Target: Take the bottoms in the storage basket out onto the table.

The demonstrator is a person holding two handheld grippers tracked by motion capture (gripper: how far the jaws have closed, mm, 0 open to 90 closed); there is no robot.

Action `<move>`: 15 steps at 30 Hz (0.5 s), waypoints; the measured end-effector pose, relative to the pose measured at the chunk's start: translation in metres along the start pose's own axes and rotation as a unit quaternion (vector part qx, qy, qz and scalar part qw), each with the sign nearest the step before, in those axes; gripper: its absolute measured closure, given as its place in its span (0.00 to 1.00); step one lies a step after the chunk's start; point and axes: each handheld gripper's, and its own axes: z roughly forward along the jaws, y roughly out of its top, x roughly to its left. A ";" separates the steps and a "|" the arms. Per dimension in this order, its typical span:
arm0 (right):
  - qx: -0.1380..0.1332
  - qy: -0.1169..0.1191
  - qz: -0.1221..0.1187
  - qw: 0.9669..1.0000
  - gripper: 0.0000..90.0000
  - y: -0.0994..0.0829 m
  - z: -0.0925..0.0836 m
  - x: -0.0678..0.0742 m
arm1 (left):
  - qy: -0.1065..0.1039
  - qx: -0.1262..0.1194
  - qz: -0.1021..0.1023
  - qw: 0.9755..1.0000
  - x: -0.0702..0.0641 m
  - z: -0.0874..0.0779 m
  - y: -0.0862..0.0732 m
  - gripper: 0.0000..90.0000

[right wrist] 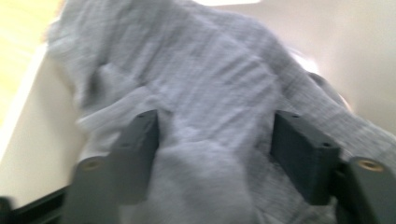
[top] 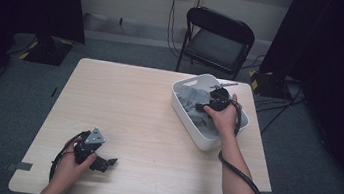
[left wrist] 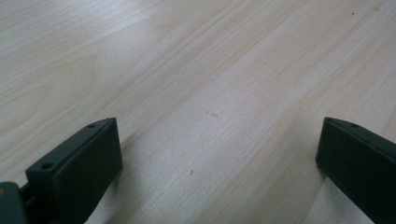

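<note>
cloth (right wrist: 219, 88): grey, ribbed knit | bin (top: 191, 125): smooth white plastic | table (top: 147, 119): matt pale wood

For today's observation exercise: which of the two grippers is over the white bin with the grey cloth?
The right gripper, above the grey cloth in the white bin. The left gripper lies over bare table.

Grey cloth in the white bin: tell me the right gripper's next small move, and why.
Probably lift the right gripper straight up out of the white bin. Its jaws stand open, the grey cloth lies bunched between them unpinched, and it already sits inside the bin, so nothing there looks left to place.
</note>
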 end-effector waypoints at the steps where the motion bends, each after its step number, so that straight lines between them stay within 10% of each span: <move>1: 0.005 -0.001 -0.002 1.000 0.28 0.000 -0.001 0.001 | 0.001 0.000 0.002 1.000 0.000 0.000 0.000 0.00; 15: 0.015 0.008 -0.025 1.000 0.22 0.000 -0.008 0.013 | 0.001 0.001 0.001 1.000 0.000 0.000 0.000 0.00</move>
